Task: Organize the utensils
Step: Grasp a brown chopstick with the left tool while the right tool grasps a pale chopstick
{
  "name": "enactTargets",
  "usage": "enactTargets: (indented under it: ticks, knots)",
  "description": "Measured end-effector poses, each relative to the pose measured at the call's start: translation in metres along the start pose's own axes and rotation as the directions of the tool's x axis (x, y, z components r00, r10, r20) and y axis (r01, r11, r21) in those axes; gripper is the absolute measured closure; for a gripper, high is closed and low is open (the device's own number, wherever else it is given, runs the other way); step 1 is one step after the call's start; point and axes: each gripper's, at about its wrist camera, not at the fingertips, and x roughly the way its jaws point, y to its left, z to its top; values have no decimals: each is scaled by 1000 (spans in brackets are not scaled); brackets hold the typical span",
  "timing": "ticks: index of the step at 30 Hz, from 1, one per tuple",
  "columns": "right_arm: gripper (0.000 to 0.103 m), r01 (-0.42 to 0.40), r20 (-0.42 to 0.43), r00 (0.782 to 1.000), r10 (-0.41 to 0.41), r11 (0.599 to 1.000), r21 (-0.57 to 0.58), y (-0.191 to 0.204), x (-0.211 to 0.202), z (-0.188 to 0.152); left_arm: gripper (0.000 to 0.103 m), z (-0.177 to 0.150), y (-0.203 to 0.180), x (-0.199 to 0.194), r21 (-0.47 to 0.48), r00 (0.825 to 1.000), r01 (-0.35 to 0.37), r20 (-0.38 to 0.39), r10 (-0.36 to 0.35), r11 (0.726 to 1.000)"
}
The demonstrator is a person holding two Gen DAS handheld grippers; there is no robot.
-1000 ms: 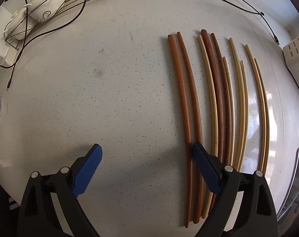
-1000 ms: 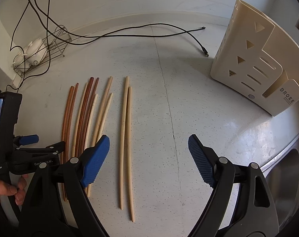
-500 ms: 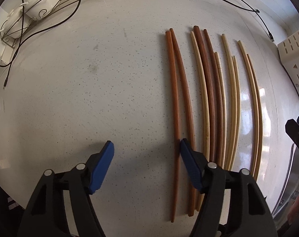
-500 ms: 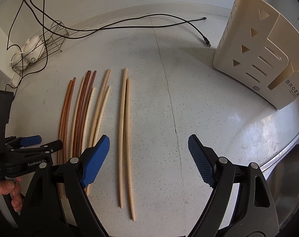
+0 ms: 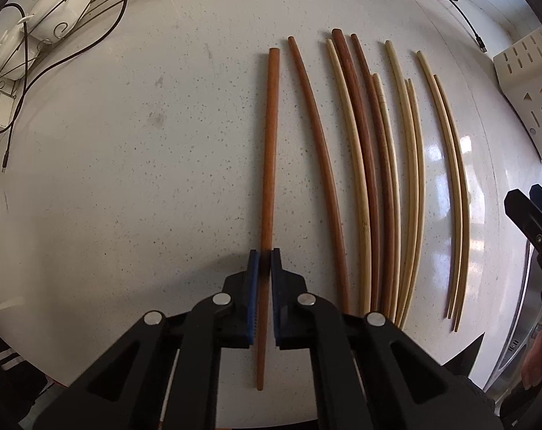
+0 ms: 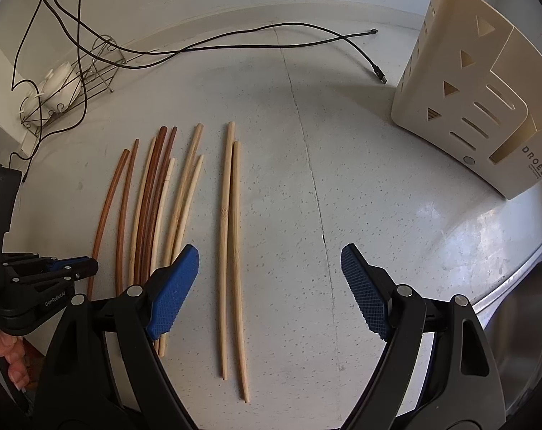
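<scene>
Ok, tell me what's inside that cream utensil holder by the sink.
Nothing shows inside the cream utensil holder: through its slot and triangle cut-outs only pale inner wall is visible. Its solid walls hide the bottom. The chopsticks all lie outside on the counter.

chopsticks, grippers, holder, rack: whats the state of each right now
left gripper: shut on the leftmost reddish chopstick
right gripper: open, empty
other chopsticks: lying loose on the counter
utensil holder: upright, no chopsticks seen in it
wire rack: holds white dishes
</scene>
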Motion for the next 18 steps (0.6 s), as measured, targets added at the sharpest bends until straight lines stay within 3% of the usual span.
enactTargets:
  ticks: [4, 15, 18]
  knots:
    - [30, -2, -30, 1000, 1, 1000, -16, 3, 6, -1, 97, -4, 6, 1, 8, 1000, 6, 6, -6, 1000]
    - [60, -6, -127, 992, 2, 999, -36, 9, 30, 5, 97, -4, 33, 5, -39, 998, 67, 5, -67, 997]
    - [62, 0, -146, 989, -7, 999, -45, 12, 35, 7, 97, -5, 36, 3, -44, 998, 66, 11, -66, 997]
